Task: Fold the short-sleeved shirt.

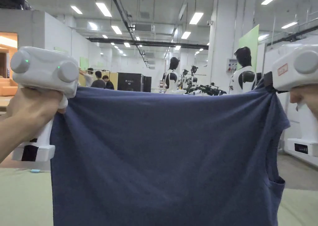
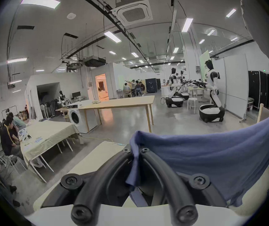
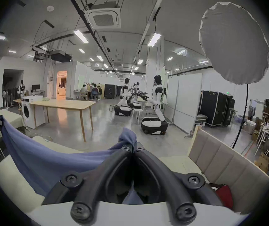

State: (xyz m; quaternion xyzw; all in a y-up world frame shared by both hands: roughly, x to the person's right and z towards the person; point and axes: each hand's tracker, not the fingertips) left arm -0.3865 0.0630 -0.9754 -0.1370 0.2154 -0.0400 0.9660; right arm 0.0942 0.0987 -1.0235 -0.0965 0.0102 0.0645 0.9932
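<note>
Dark blue short-sleeved shirt (image 1: pixel 161 155) hangs spread flat in the air, top edge sagging slightly, one sleeve at right

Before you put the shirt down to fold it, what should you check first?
1. Left gripper holds the shirt: ok, jaws closed on one corner.
2. Right gripper holds the shirt: ok, jaws closed on the bunched other corner.
3. Top edge spread between the grippers: ok, with a slight sag.
4. Sleeve lying flat: not ok, the right-side sleeve droops, curled.
5. Bottom hem even: cannot tell, out of frame.
6. Green-covered surface below is bare: cannot tell, shirt covers most.
</note>
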